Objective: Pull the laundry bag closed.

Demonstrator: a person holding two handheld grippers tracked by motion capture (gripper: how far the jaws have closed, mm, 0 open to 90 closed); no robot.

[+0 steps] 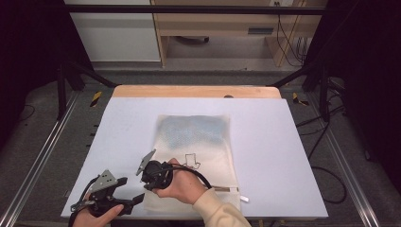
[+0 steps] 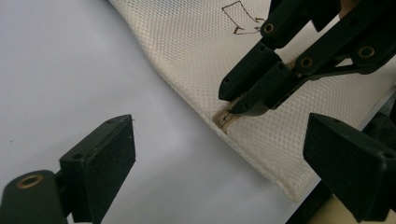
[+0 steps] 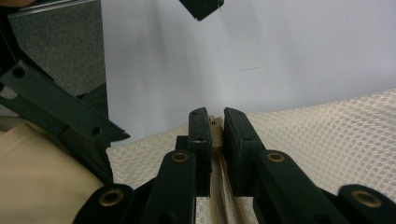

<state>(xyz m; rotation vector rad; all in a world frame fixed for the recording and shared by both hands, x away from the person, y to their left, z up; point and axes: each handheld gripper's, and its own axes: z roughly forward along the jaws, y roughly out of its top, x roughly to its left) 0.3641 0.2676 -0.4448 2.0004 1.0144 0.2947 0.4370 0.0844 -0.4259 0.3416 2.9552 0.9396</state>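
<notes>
The mesh bag (image 2: 210, 60) is cream cloth with a fine honeycomb weave, matt and slightly rough, its zipper (image 2: 227, 120) a tan woven tape. Under the bag, the table cover (image 1: 265, 156) looks smooth, matt and pale like paper or foam. Beside the bag, the left gripper (image 2: 219, 163) has matt black plastic jaws with brass-coloured rivets.

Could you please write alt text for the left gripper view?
A hand-held gripper from the far hand pinches the zipper end at the edge of a cream mesh bag lying on a pale table. This camera's own black jaws stand wide apart in front.
</notes>
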